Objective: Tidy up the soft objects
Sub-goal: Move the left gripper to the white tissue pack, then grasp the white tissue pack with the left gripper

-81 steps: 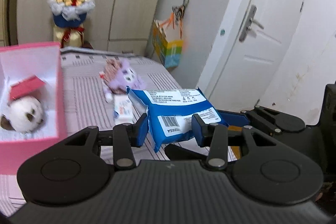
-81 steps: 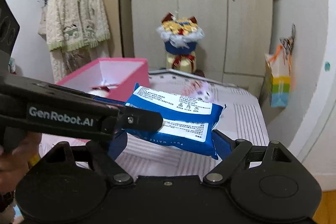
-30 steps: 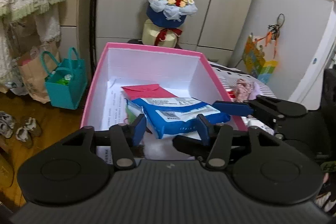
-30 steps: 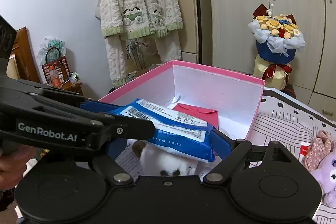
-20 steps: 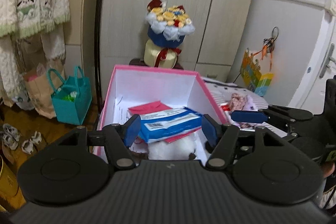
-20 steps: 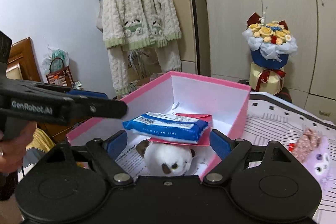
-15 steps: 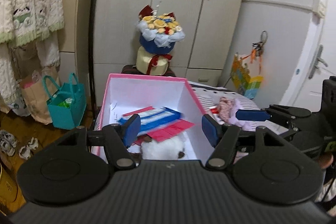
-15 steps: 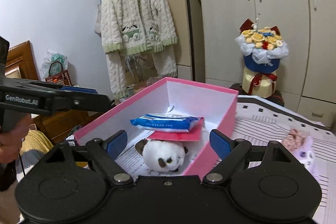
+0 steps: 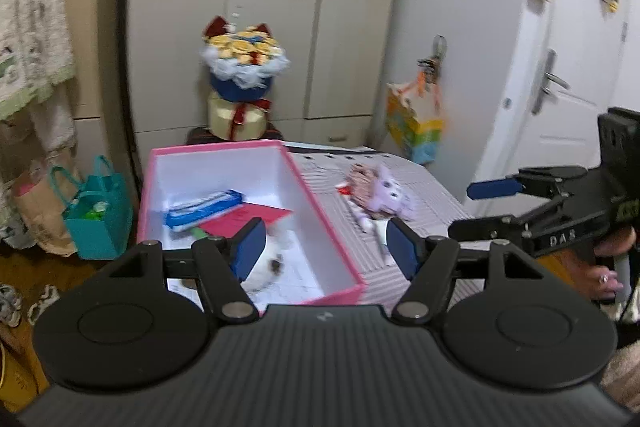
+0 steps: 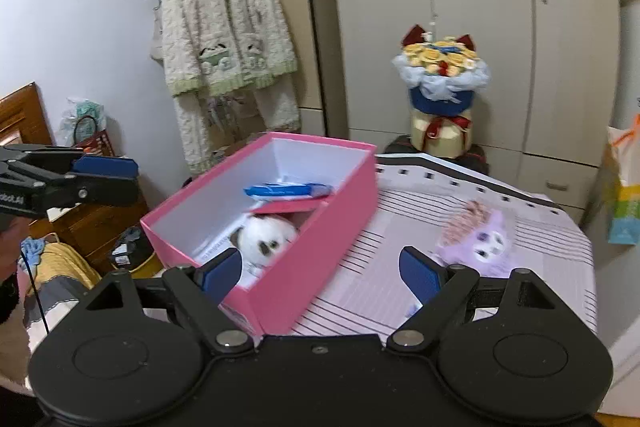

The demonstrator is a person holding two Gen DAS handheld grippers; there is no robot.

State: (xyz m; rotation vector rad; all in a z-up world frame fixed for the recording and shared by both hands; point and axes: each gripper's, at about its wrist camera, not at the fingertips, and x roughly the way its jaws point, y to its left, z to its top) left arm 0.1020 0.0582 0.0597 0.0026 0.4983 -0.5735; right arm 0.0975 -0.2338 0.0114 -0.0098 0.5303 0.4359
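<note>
— Where is the blue wipes pack (image 9: 204,210) seen?
— Inside the pink box (image 9: 320,227), laid beside a red envelope (image 9: 248,219) and a white plush (image 10: 266,233).
— And the jaws?
— Nothing is held: the left gripper (image 9: 322,247), just opened further, and the right gripper (image 10: 320,271) are both spread wide.

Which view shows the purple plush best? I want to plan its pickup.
The right wrist view: the purple plush lies face-on and unobstructed on the striped cover. In the left wrist view it is smaller, blurred and seen sideways.
</note>
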